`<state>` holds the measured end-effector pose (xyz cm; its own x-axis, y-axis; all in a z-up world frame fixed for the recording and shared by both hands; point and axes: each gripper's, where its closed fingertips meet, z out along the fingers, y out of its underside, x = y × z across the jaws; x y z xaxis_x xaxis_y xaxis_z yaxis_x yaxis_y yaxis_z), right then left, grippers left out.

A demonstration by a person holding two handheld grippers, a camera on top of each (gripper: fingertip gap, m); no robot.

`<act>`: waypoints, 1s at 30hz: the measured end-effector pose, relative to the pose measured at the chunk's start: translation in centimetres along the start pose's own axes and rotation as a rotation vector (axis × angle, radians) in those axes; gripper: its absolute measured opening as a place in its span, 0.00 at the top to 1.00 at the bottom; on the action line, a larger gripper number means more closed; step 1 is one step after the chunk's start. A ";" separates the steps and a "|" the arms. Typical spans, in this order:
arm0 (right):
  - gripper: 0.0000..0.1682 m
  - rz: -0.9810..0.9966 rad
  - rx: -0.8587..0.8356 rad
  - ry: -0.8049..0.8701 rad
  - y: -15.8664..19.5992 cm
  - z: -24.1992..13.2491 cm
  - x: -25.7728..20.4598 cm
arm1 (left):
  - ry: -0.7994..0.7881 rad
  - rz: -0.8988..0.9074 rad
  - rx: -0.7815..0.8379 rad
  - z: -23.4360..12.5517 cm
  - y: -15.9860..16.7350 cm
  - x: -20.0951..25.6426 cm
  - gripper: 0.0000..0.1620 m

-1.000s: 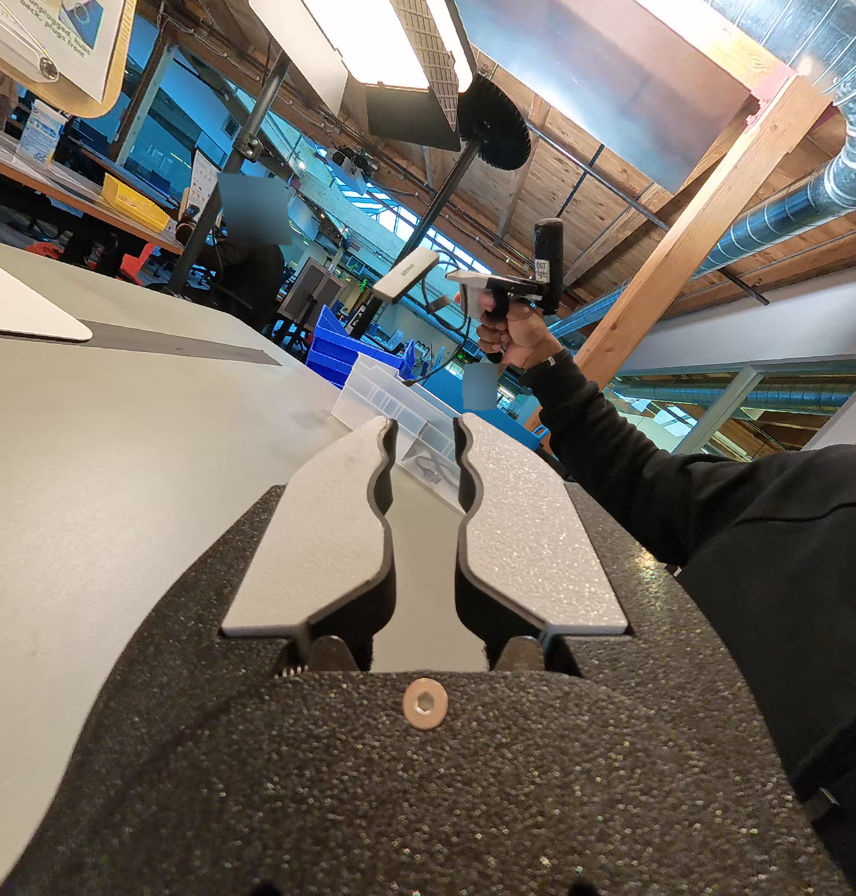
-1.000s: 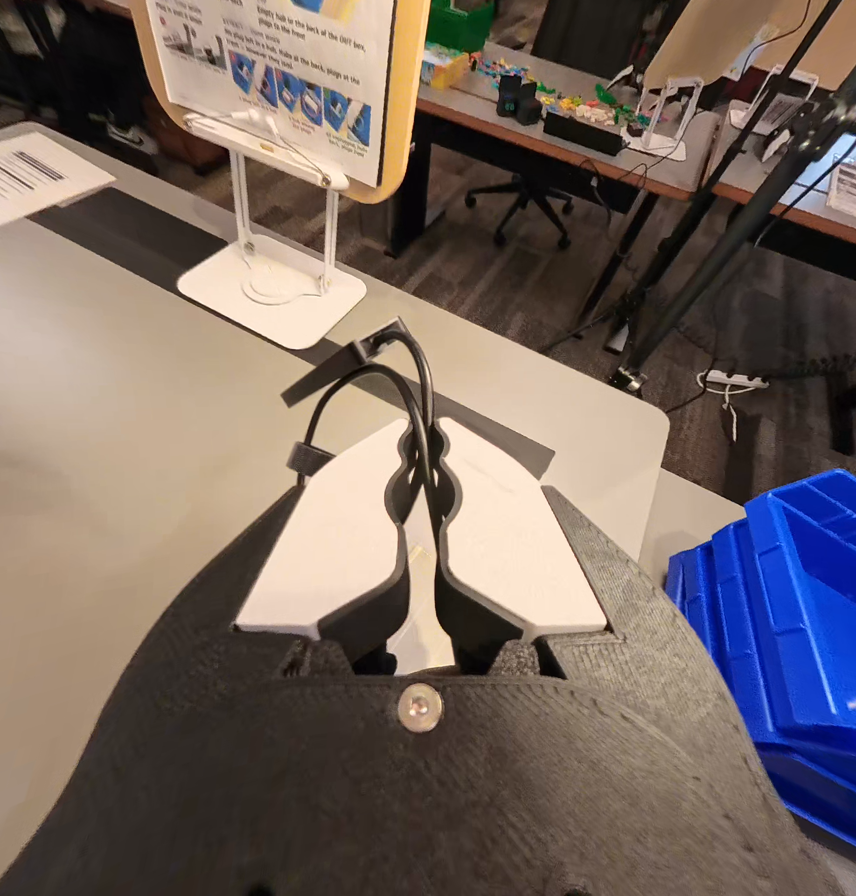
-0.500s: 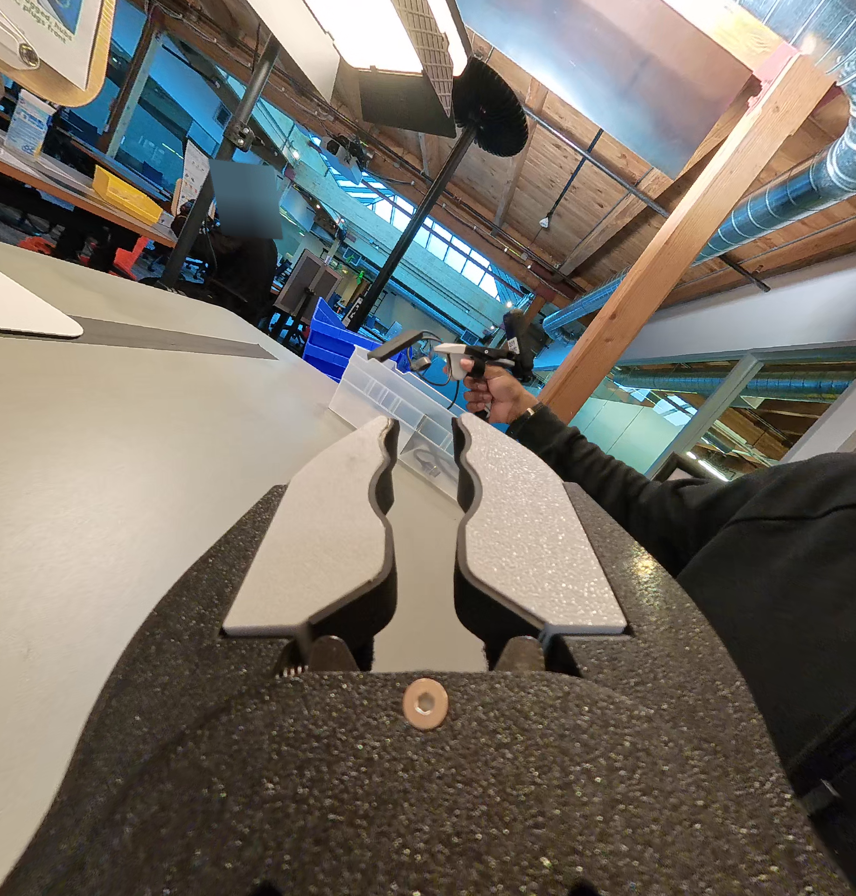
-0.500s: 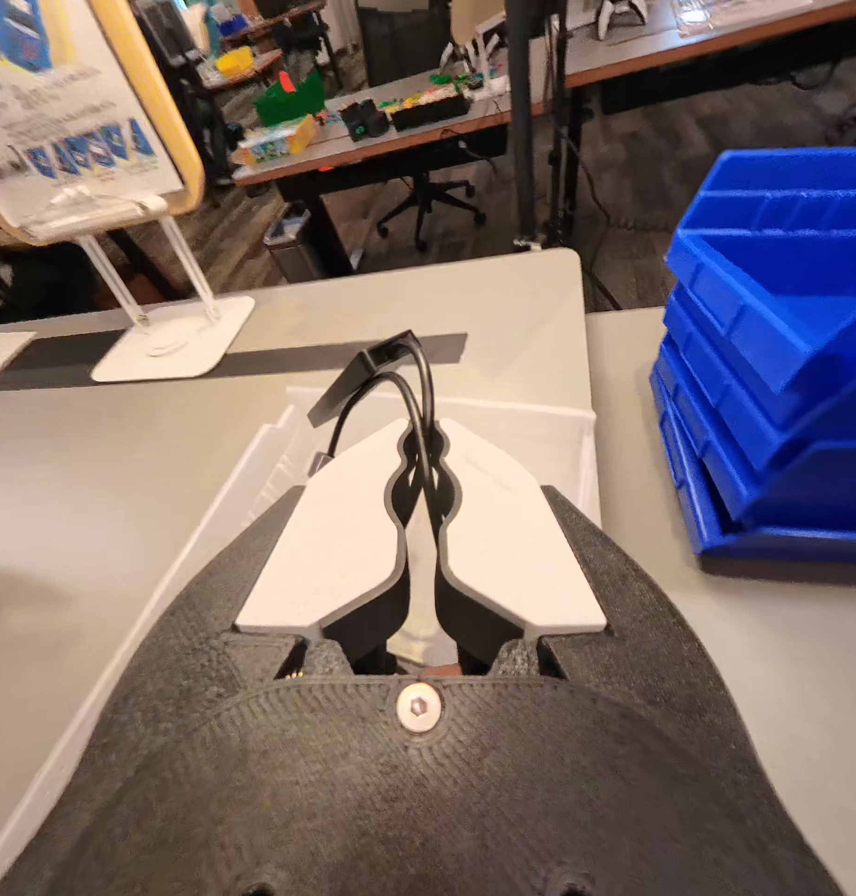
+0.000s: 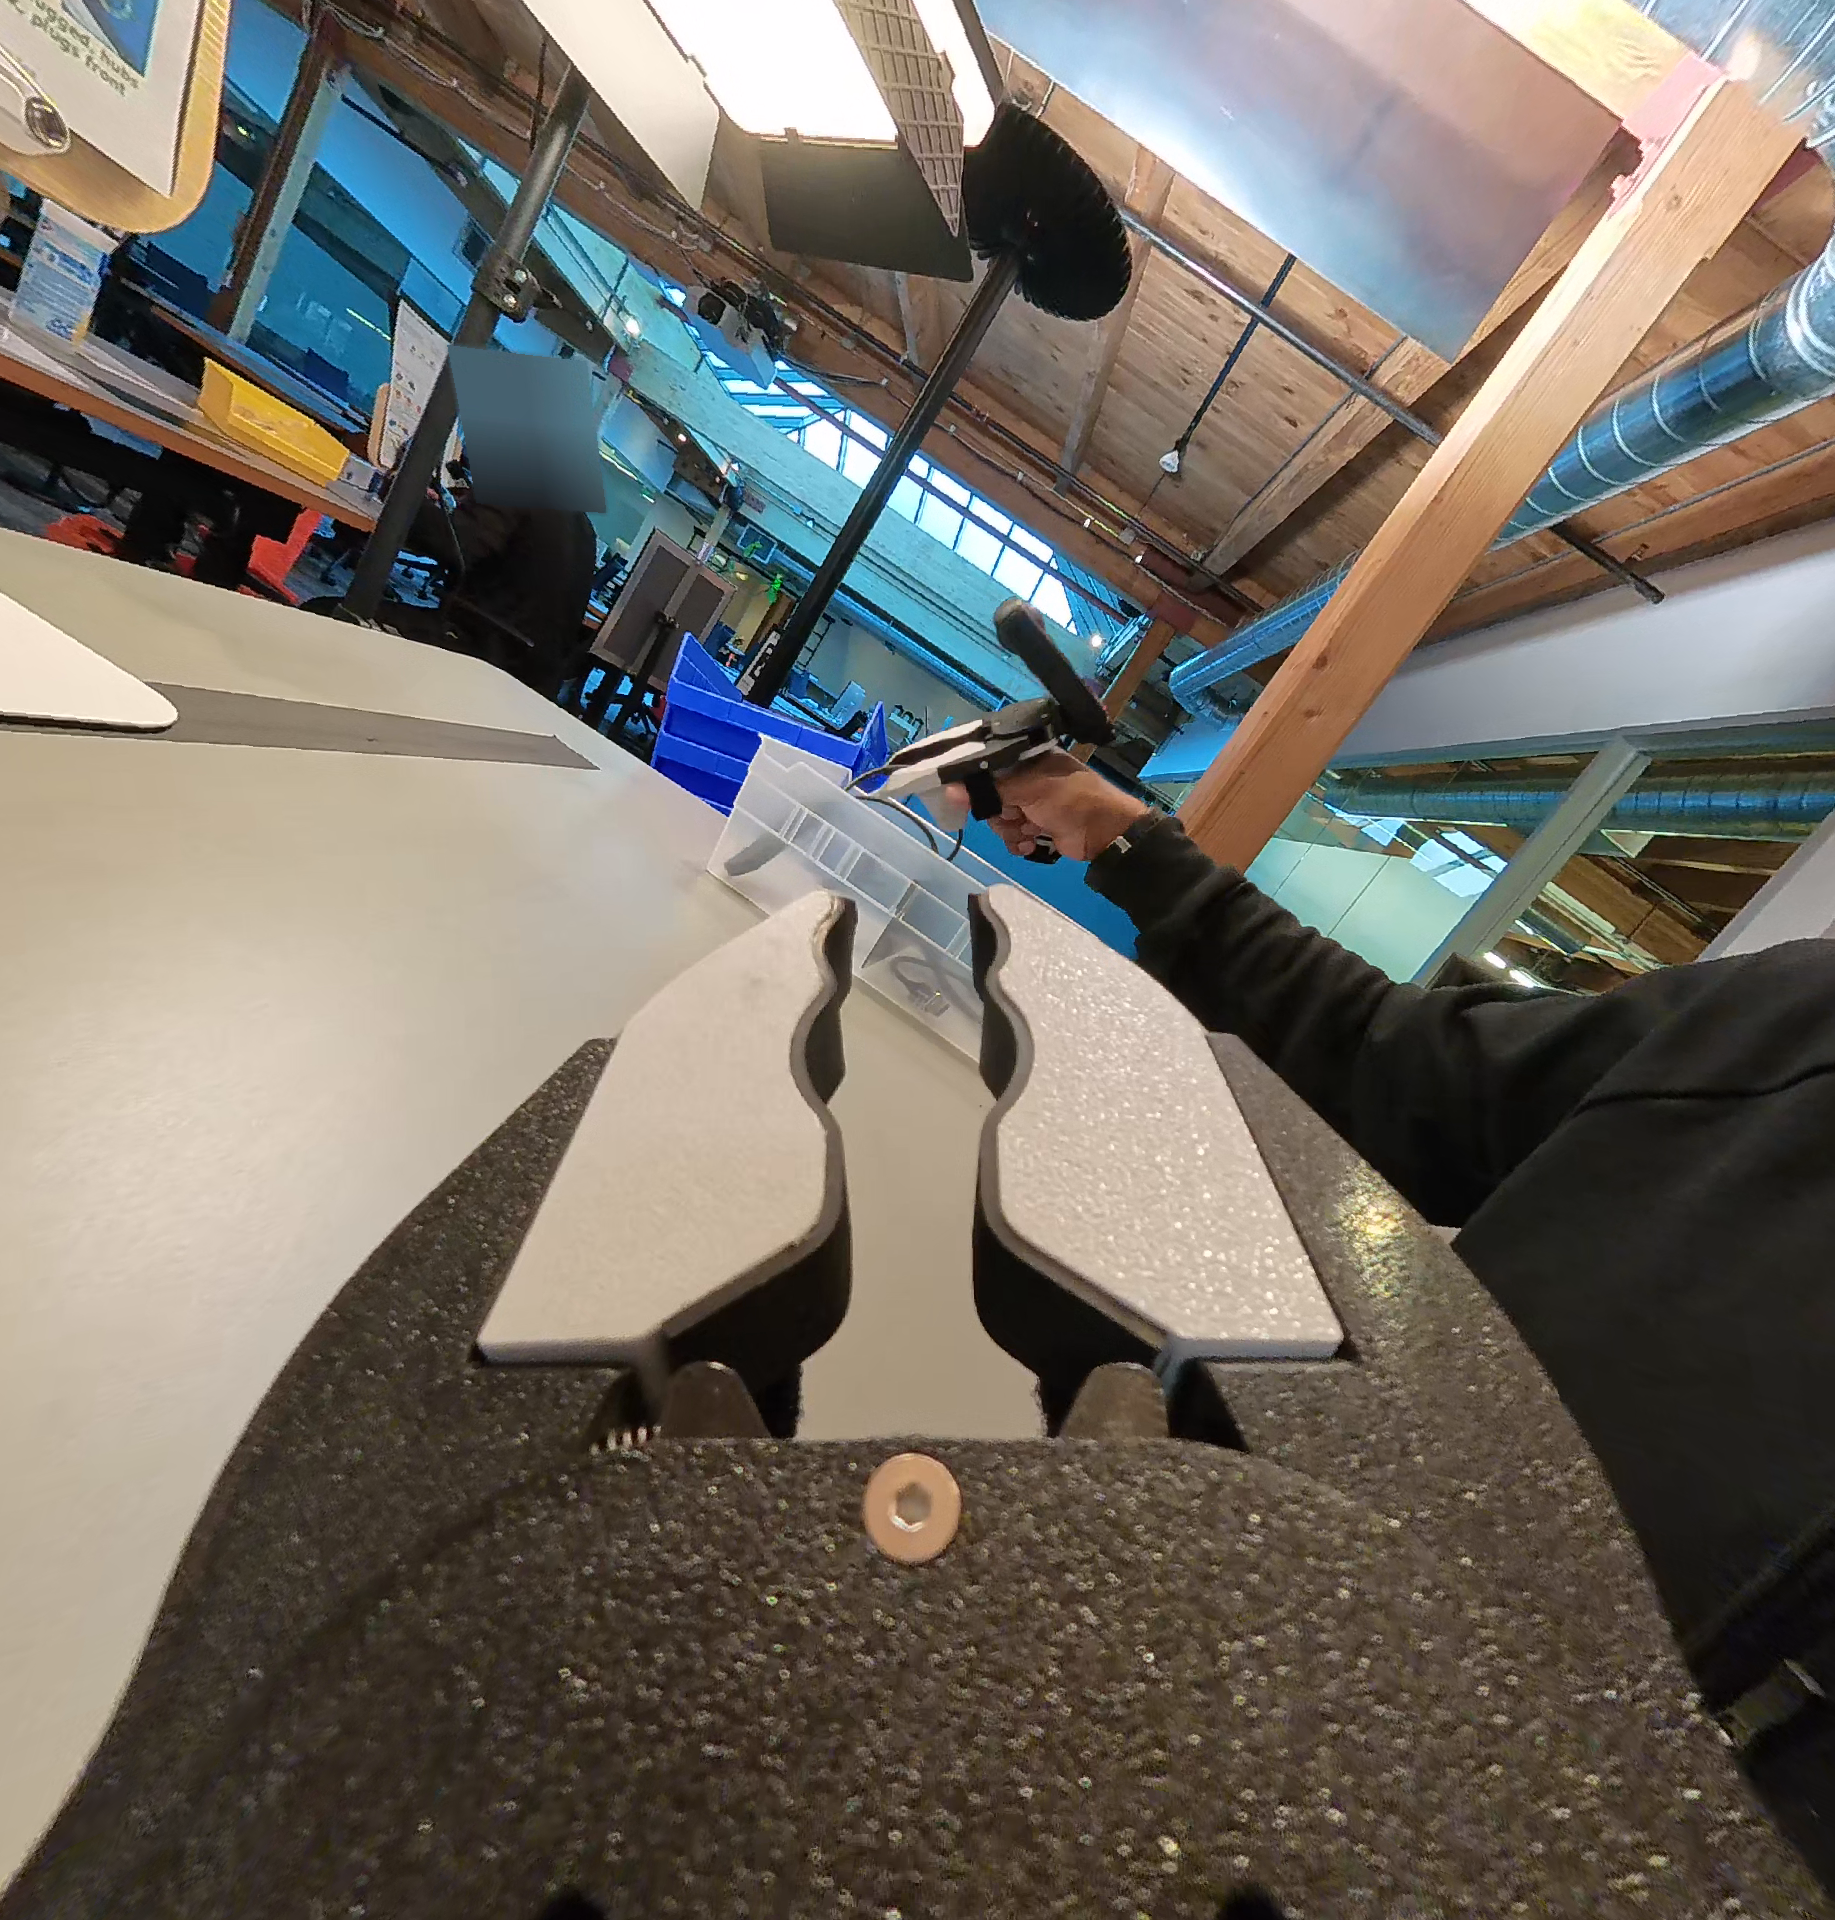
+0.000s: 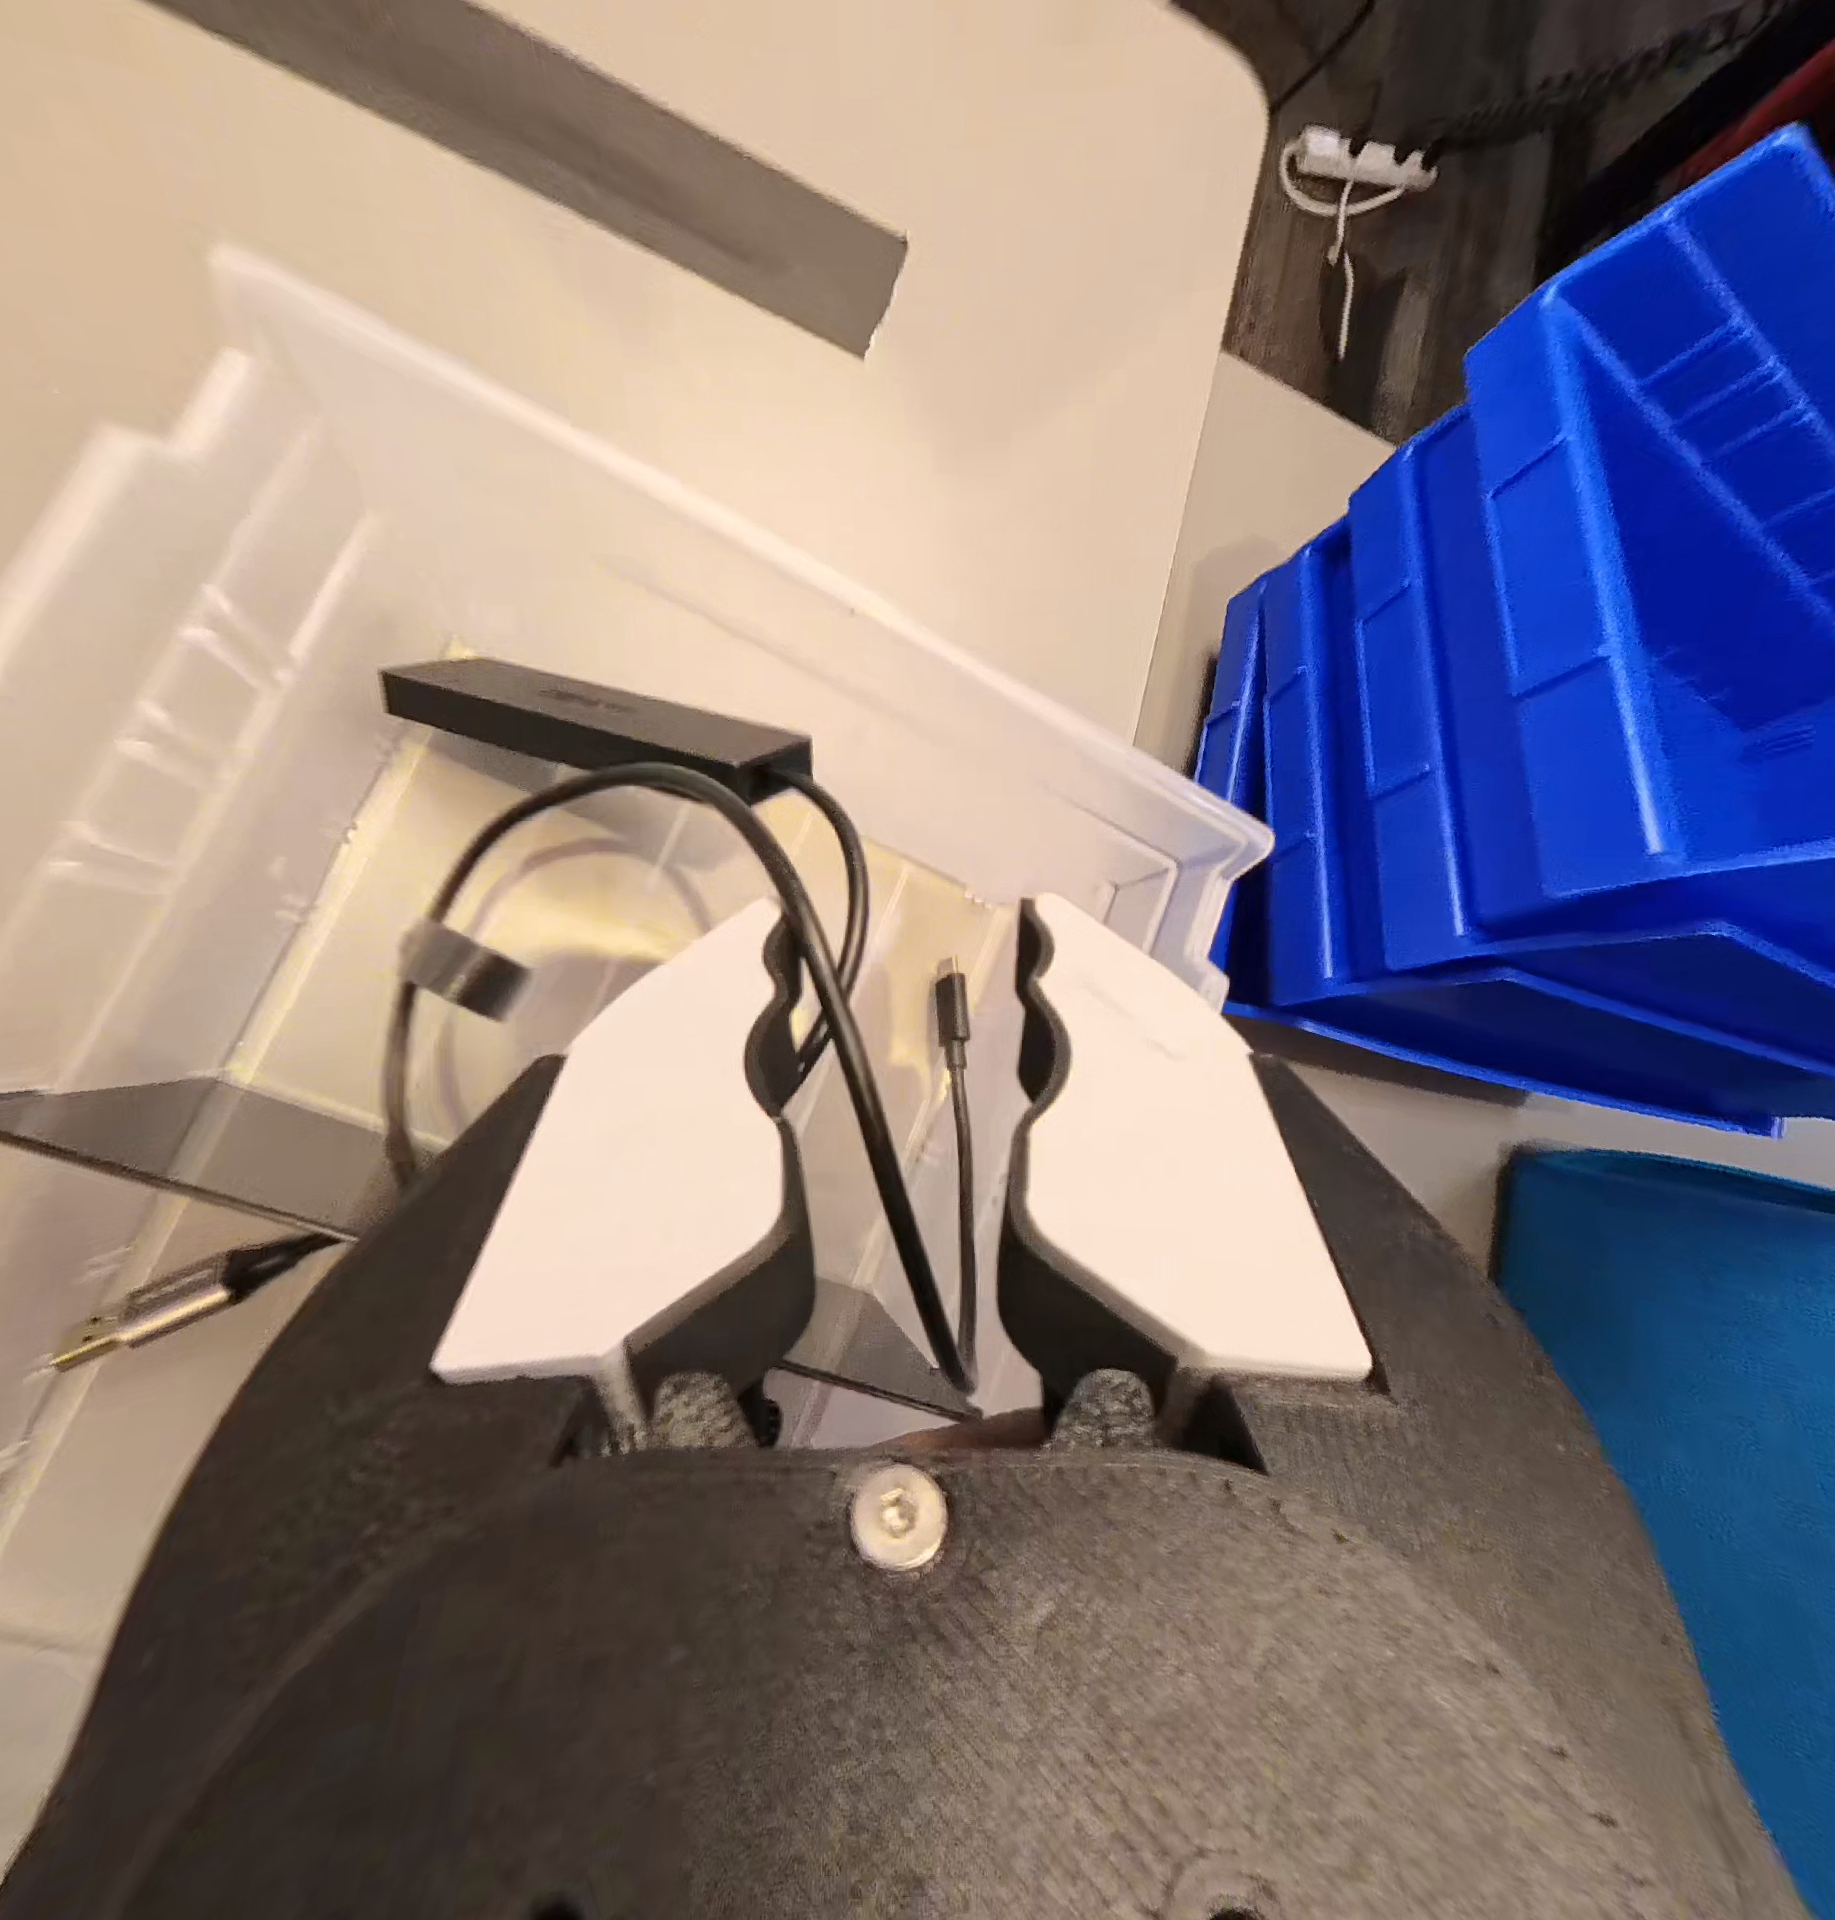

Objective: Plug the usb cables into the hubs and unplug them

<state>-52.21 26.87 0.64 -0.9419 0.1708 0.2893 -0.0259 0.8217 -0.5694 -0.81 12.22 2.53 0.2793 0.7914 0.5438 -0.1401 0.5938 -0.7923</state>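
Right tool (image 6: 897, 935) is over the clear divided bin (image 6: 1152, 831), jaws spread; the black hub (image 6: 591, 717) hangs just ahead of the fingertips, and its own black cable (image 6: 851, 997) runs back through the gap between the fingers. Whether the cable is caught on the left finger's notch or merely draped there, cannot tell. A second thin cable with a small plug (image 6: 952, 997) also lies in the gap, and a silver USB-A plug (image 6: 154, 1320) shows at lower left; picture is motion-blurred there. Left tool (image 5: 902, 925) rests low over the grey tabletop (image 5: 269, 987), jaws parted with nothing between them, well apart from the bin (image 5: 788, 821). Judgement: the step is dropping the hub into a bin compartment. To do it well: keep the jaws wide, lower until the hub sits inside one compartment, then back straight out along the fingers so the cable slides free rather than dragging the hub out. Risk: the cable loop snags on a scalloped finger edge. Blue bins (image 6: 1567, 727) stand just beside the clear one; avoid them.
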 end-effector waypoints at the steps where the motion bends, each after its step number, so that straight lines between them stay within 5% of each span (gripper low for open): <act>1: 0.75 0.012 0.020 -0.011 -0.3 -0.5 -0.1 | 0.000 0.006 -0.001 0.0 0.0 0.1 0.87; 9: 0.71 0.051 0.080 -0.073 -0.4 -3.2 -2.2 | 0.006 0.045 -0.048 0.5 0.7 0.5 0.87; 14: 0.71 0.096 0.156 -0.370 -2.0 -5.6 -10.3 | -0.001 0.054 -0.051 0.5 0.8 0.5 0.87; 20: 0.69 -0.094 -0.044 -0.337 0.0 -3.3 -15.8 | 0.002 0.070 -0.059 0.6 0.9 0.7 0.87; 23: 0.89 -0.170 -0.045 -0.330 -0.2 -2.8 -16.3 | 0.002 0.081 -0.075 0.6 1.1 0.9 0.87; 30: 0.90 -0.309 -0.084 -0.399 0.6 -4.0 -18.0 | 0.000 0.089 -0.095 0.7 1.4 1.1 0.87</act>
<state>-33.91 26.49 -1.85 -0.9496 -0.2941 0.1087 -0.3114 0.8447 -0.4353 -1.37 13.96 2.22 0.2700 0.8401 0.4705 -0.0738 0.5052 -0.8598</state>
